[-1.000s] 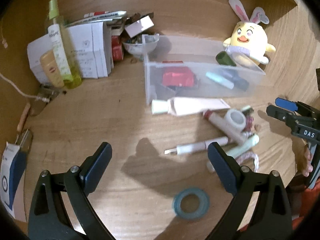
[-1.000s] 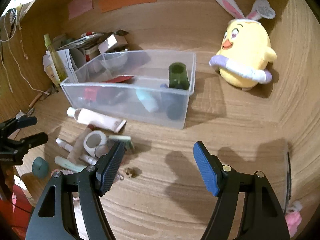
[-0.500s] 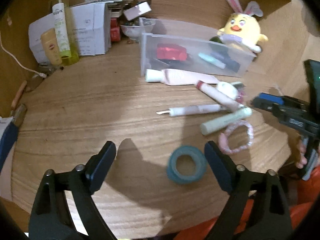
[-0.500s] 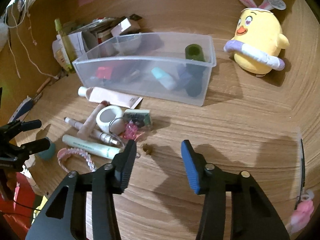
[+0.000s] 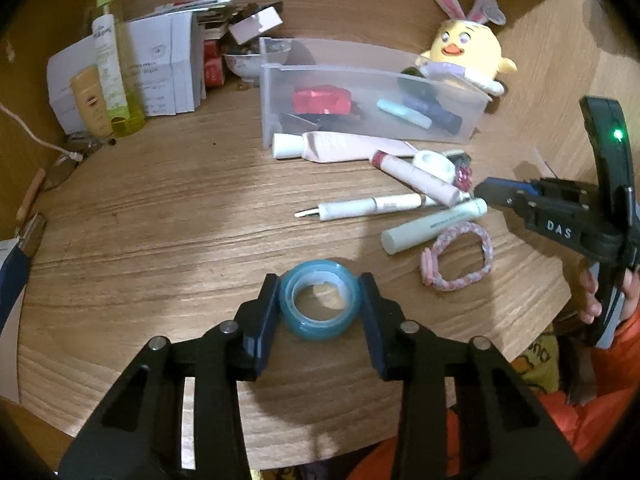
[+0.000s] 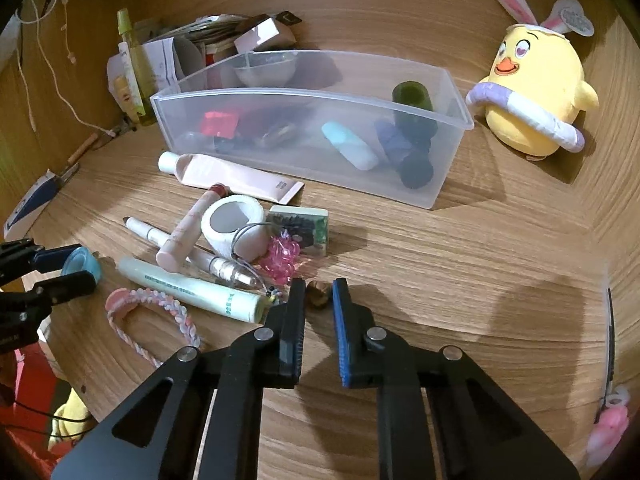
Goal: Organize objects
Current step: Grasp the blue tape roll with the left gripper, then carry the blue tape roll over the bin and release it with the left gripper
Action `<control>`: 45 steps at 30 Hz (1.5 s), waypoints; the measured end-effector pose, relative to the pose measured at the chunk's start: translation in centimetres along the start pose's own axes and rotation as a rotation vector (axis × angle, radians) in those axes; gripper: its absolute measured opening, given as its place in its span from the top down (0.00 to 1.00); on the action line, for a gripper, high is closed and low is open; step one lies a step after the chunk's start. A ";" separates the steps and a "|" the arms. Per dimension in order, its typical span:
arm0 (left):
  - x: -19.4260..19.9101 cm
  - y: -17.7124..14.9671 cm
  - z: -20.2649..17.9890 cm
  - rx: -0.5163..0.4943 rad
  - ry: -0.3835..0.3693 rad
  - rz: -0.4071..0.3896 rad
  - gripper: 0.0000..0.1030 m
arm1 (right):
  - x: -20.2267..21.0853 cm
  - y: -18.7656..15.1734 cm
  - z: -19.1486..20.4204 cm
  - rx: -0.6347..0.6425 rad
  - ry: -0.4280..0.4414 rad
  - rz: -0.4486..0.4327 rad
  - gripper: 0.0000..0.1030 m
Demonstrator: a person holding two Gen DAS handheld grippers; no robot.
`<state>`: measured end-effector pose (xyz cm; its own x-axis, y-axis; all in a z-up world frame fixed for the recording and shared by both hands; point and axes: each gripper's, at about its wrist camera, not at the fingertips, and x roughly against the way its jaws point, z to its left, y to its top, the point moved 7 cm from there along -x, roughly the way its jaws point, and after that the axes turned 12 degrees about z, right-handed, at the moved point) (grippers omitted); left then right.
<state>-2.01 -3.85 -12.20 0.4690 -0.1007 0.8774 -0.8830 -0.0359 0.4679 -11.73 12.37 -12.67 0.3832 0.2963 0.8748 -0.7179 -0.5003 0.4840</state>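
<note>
A blue tape roll (image 5: 316, 326) lies on the wooden desk near its front edge. My left gripper (image 5: 319, 280) is closing on it, and both pads touch its sides; the right wrist view shows the same roll (image 6: 86, 266) in that gripper (image 6: 60, 268). My right gripper (image 6: 319, 286) is shut on a small brown object (image 6: 319, 298) that rests on the desk. In the left wrist view the right gripper (image 5: 484, 190) sits low at the right of the clutter. A clear plastic bin (image 6: 304, 94) behind it holds several small items.
Loose items lie in front of the bin: a pink tube (image 6: 236, 176), a white tape roll (image 6: 236, 224), a pale green tube (image 6: 192, 292), a braided bracelet (image 6: 152, 312) and a pink charm (image 6: 282, 256). A yellow plush chick (image 6: 536, 92) sits far right. Bottles and boxes (image 5: 120, 72) stand far left.
Both grippers have closed. The left one came down around the blue tape roll. The right one dropped toward the desk and closed on the small brown object.
</note>
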 end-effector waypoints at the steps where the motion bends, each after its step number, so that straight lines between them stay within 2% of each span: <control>1: 0.0 0.1 0.2 0.008 0.002 0.000 0.62 | 0.2 0.1 0.0 -0.002 0.000 -0.004 0.88; 8: 0.6 2.1 1.0 0.045 -0.006 -0.040 0.62 | 1.9 1.1 -1.0 -0.030 0.007 -0.055 0.88; 21: 3.0 7.7 -0.4 0.023 -0.017 -0.172 0.62 | 5.0 3.7 -2.4 -0.049 0.006 -0.145 0.88; 32: 3.9 11.4 -1.5 0.011 -0.018 -0.234 0.62 | 6.7 6.5 -3.3 -0.045 0.021 -0.214 0.88; 45: 4.4 15.3 -0.8 0.027 -0.021 -0.279 0.62 | 6.5 9.5 -4.2 -0.039 0.029 -0.236 0.88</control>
<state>-13.41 -4.08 -1.13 0.6942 -0.1042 0.7123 -0.7198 -0.0915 0.6881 -18.52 12.98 -2.52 0.5266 0.4254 0.7360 -0.6321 -0.3830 0.6736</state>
